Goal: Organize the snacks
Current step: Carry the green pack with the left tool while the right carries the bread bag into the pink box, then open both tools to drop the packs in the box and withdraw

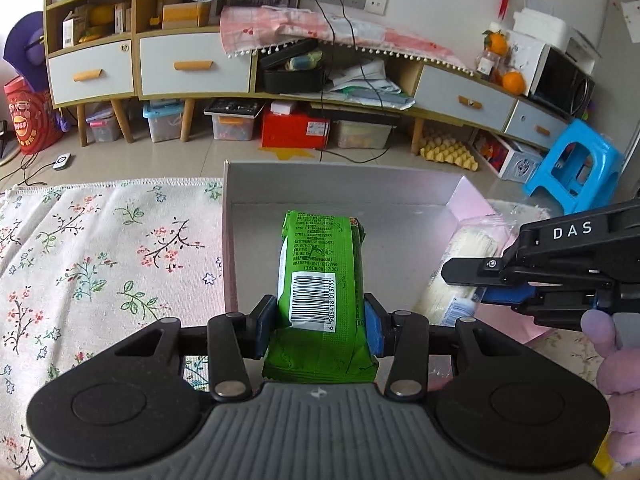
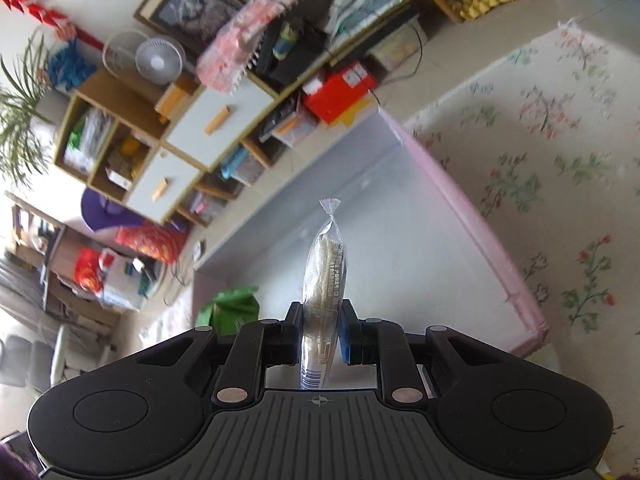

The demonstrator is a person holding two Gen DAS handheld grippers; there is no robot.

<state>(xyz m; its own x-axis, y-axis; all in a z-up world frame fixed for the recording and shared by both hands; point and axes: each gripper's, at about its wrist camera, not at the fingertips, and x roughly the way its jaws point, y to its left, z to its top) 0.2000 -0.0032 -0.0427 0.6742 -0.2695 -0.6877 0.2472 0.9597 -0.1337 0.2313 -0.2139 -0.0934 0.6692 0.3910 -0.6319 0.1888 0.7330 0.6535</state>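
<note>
My left gripper (image 1: 320, 320) is shut on a green snack packet (image 1: 322, 276) with a barcode, held over the near part of a pink box with a grey inside (image 1: 340, 184). My right gripper (image 2: 320, 328) is shut on a clear pack of pale rice crackers (image 2: 325, 276), held on edge above the same box (image 2: 500, 256). In the left wrist view the right gripper (image 1: 472, 280) comes in from the right with the cracker pack (image 1: 460, 272) over the box's right side. The green packet (image 2: 234, 306) shows at the left in the right wrist view.
The box sits on a white floral cloth (image 1: 100, 256). Beyond it are a tiled floor, a long wooden cabinet (image 1: 192, 64) with drawers, storage bins under it, a red box (image 1: 296, 128) and a blue stool (image 1: 576, 172).
</note>
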